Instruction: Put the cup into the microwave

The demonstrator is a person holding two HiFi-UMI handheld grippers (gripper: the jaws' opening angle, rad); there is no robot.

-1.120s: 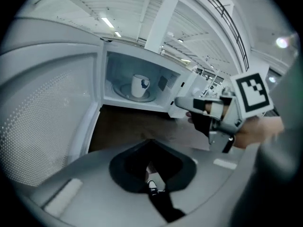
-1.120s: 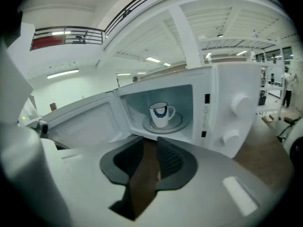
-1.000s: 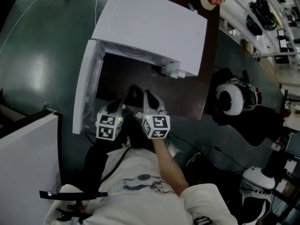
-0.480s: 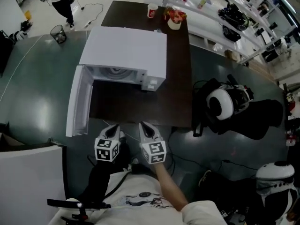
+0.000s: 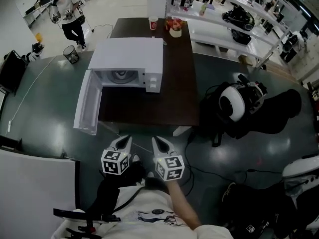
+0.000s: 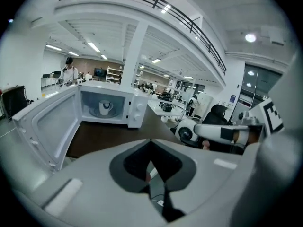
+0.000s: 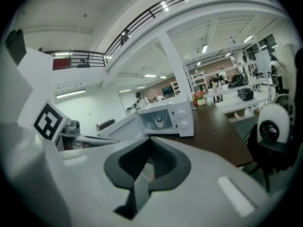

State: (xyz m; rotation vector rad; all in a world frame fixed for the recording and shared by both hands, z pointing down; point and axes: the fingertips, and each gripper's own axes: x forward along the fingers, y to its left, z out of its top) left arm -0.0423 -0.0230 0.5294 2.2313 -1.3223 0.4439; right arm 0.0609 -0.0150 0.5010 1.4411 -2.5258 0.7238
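Observation:
A white microwave (image 5: 130, 58) stands on the dark table (image 5: 174, 83) with its door (image 5: 87, 103) swung wide open to the left. Inside it, on the turntable, is a white cup (image 6: 105, 107), which also shows in the right gripper view (image 7: 161, 120). My left gripper (image 5: 125, 140) and right gripper (image 5: 156, 140) hang side by side in front of the table's near edge, well apart from the microwave. Both point at it. Each has its jaws shut with nothing between them (image 6: 150, 141) (image 7: 150, 140).
A red-and-white paper cup (image 5: 153, 23) and a flower pot (image 5: 175, 30) sit at the table's far end. A white helmet (image 5: 233, 106) rests on dark gear to the right. Shelves line the far right; a person (image 5: 67, 14) stands far left by a bin (image 5: 71, 54).
Both grippers have drawn back from the open microwave, past the table's near edge and toward my body. The microwave now looks smaller and farther off.

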